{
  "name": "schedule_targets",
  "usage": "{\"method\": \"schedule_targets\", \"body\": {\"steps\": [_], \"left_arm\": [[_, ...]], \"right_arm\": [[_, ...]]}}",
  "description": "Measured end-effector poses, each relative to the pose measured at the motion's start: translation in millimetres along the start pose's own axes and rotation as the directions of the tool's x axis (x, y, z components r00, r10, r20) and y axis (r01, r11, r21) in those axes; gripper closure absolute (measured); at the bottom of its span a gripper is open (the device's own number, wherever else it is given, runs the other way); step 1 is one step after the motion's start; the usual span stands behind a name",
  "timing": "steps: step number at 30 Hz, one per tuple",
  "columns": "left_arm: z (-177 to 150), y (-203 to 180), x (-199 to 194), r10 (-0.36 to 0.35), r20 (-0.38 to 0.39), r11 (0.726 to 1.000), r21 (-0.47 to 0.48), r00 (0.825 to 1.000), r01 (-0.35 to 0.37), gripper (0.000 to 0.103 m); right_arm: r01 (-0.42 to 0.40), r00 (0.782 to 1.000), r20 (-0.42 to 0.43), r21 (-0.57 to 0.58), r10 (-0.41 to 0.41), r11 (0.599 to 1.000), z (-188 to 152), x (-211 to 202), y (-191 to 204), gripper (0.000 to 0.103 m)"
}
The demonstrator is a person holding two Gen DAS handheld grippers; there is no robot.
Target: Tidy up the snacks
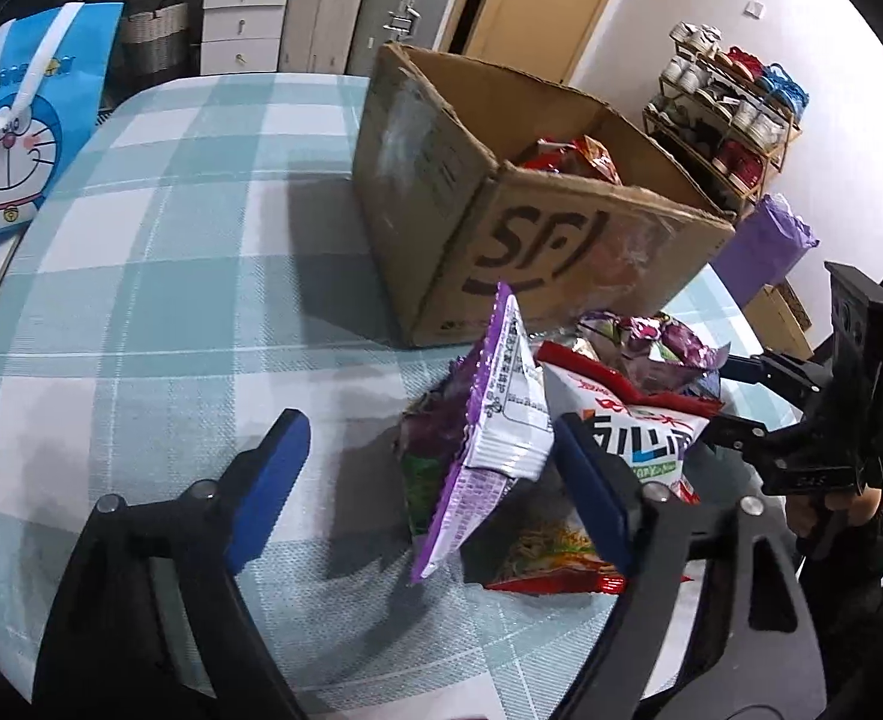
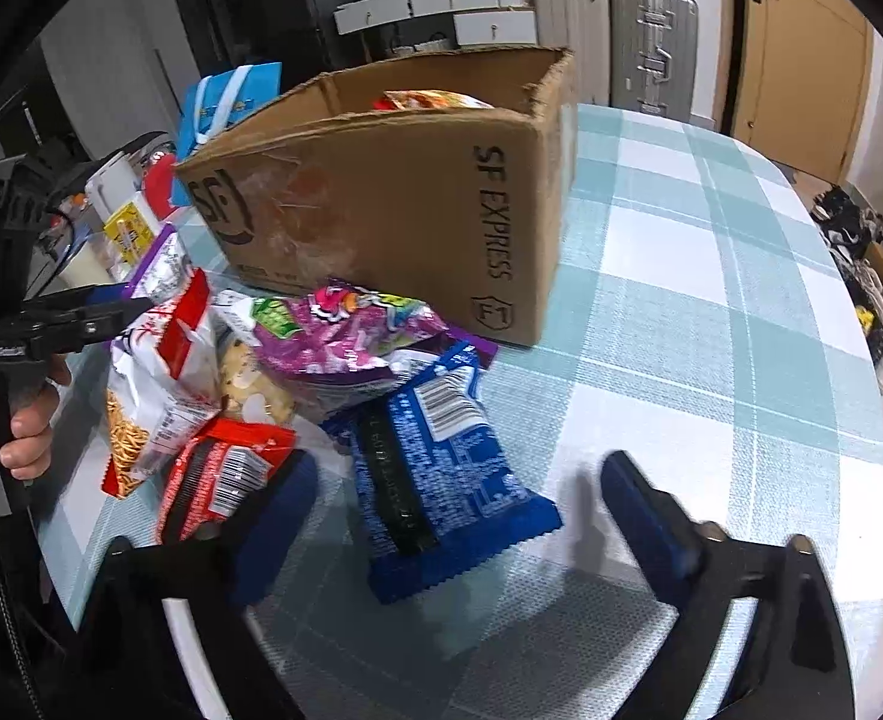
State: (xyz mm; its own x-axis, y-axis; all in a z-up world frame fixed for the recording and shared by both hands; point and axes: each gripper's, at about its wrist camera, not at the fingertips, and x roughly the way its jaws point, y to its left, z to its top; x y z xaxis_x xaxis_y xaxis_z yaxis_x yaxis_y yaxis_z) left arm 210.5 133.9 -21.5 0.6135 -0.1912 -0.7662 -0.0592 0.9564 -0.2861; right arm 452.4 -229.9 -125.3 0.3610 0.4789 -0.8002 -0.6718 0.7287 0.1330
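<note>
A pile of snack packets lies on the checked tablecloth in front of an open SF cardboard box [image 1: 537,240], which holds some red and orange packets [image 1: 567,159]. My left gripper [image 1: 435,456] is open, its jaws on either side of a purple and white packet [image 1: 495,420] that stands on edge beside a white and red packet [image 1: 633,420]. My right gripper [image 2: 459,498] is open around a blue packet [image 2: 447,468] lying flat. A purple packet [image 2: 345,342], a red packet [image 2: 225,474] and a noodle-snack packet [image 2: 147,384] lie to its left. The box also shows in the right wrist view [image 2: 399,210].
A blue Doraemon gift bag [image 1: 27,120] stands at the table's far left edge. A shoe rack [image 1: 729,126] and a purple bag [image 1: 759,246] are beyond the table on the right. Suitcases [image 2: 651,48] and drawers stand by the door. Bottles and small items [image 2: 123,222] sit left of the box.
</note>
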Motion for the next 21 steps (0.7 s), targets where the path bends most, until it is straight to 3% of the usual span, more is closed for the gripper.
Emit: {"method": "schedule_targets", "body": {"steps": [5,9,21], "left_arm": [[-3,-8,0,-0.059,-0.001,0.998,0.022,0.998,0.059,0.055],[-5,-15,-4,-0.030,0.014,0.998,0.062,0.999,0.029,0.057],[0,-12,-29,-0.030,0.091,0.998,0.064,0.995,0.024,0.058]], "right_arm": [[-0.001,1.000,-0.001,-0.028,0.001,1.000,-2,1,6,0.028],[-0.004,1.000,0.001,-0.031,0.004,1.000,-2,1,6,0.034],[-0.006,1.000,0.004,-0.030,0.006,1.000,-2,0,5,0.034]]}}
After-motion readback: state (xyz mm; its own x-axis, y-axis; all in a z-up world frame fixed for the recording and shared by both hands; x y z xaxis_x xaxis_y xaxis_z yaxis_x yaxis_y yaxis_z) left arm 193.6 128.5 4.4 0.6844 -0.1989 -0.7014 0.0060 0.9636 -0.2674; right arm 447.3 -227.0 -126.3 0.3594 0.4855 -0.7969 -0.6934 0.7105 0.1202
